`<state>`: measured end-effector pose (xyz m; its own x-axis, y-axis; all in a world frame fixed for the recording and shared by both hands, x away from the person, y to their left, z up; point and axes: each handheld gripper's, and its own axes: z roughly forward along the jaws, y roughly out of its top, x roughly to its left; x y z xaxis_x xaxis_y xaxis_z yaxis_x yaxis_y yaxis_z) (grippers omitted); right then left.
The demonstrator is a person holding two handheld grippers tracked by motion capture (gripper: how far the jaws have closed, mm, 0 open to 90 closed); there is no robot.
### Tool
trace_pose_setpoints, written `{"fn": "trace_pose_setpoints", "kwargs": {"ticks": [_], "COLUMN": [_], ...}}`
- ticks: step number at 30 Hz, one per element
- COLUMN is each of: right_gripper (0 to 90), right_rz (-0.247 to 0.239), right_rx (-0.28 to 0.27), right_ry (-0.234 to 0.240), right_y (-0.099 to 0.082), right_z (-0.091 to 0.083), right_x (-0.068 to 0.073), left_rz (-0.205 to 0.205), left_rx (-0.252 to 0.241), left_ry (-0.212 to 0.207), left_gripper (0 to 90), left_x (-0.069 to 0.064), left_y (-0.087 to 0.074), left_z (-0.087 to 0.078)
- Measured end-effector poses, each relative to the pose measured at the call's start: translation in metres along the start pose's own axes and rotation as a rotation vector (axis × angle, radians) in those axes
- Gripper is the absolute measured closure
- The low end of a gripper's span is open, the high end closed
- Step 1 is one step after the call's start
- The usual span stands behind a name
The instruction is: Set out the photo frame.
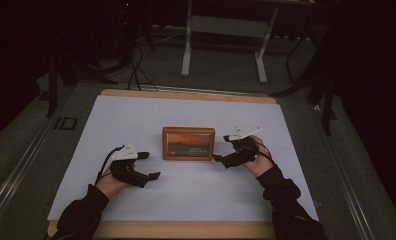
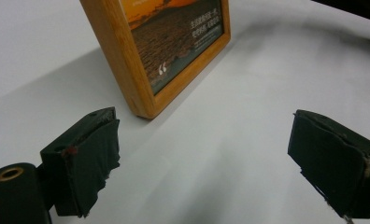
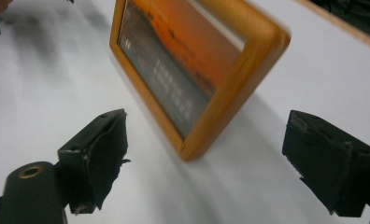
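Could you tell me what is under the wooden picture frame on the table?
The picture frame stands on the white table cover, bottom edge resting directly on it. Nothing else shows beneath. What props it from behind is hidden by the frame itself.

Picture frame (image 1: 188, 143) stands between left tool (image 1: 148, 165) and right tool (image 1: 220, 159).

Dim room, metal stand (image 1: 223, 37) behind table (image 1: 136, 120)

You are seeing the picture frame (image 3: 192, 70) smearing with motion blur in the right claw view, its print unreadable. In the left claw view, the top edge is cropping the picture frame (image 2: 174, 46); its caption is staying too small to read.
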<state>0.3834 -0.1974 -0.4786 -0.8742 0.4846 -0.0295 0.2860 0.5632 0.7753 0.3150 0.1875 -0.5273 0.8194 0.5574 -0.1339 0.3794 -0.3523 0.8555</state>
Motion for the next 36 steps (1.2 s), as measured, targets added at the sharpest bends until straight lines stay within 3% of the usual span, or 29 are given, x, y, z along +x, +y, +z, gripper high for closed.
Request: {"fn": "trace_pose_setpoints", "kwargs": {"ticks": [15, 30, 36], "right_gripper": [14.1, 14.0, 14.0], "right_rz": [0.084, 0.079, 0.083], "right_rx": [-0.071, -0.057, -0.052], "right_ry": [0.009, 0.035, 0.019], "right_y": [-0.049, -0.077, -0.086], "right_z": [-0.011, -0.024, -0.027], "right_x": [0.015, 0.037, 0.040], "left_rz": [0.005, 0.008, 0.005], "left_rx": [-0.002, 0.003, 0.003], "left_ry": [-0.011, -0.016, -0.020], "left_gripper": [9.3, 9.3, 9.3], "left_x": [-0.001, -0.002, -0.002], "left_y": [-0.001, -0.003, -0.004], "left_z": [-0.001, -0.002, 0.000]}}
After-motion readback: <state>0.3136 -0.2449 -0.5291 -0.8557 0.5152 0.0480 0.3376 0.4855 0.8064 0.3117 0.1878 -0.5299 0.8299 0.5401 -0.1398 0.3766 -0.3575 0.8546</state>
